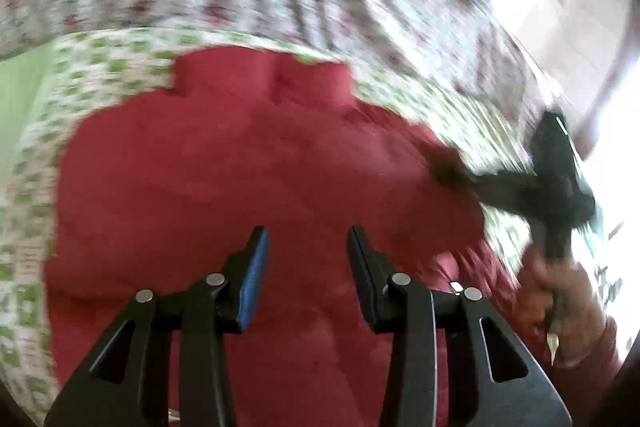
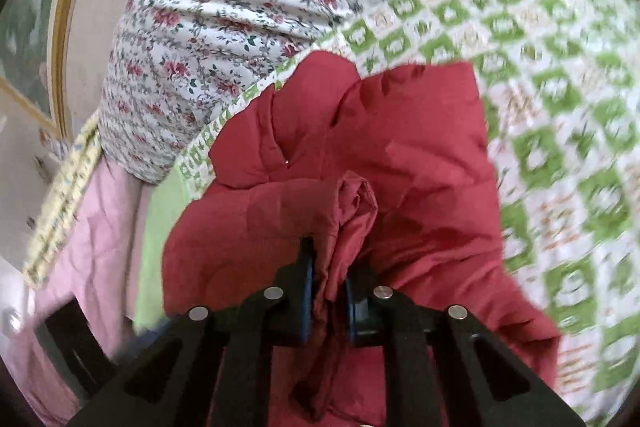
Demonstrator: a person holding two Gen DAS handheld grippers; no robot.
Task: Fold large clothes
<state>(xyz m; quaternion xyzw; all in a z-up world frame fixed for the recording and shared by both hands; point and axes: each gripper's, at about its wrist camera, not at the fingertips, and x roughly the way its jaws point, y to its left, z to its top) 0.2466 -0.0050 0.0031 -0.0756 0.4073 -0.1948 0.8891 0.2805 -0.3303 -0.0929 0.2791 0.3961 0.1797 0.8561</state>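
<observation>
Right wrist view: the red garment point(image 2: 400, 155) lies on the bed's green-checked cover point(image 2: 560, 131), a bunched fold pinched in the right tool point(image 2: 328, 287). The left tool point(image 1: 308, 247) hangs spread and empty above it, so folding looks midway; next it likely needs its own grip on an edge.

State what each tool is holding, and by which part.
The right tool is shut on a bunched fold at the edge of the red garment. The left tool is open above it, holding nothing.

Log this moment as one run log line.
left gripper: open, empty | right gripper: shut on red garment | surface: green-patterned sheet
</observation>
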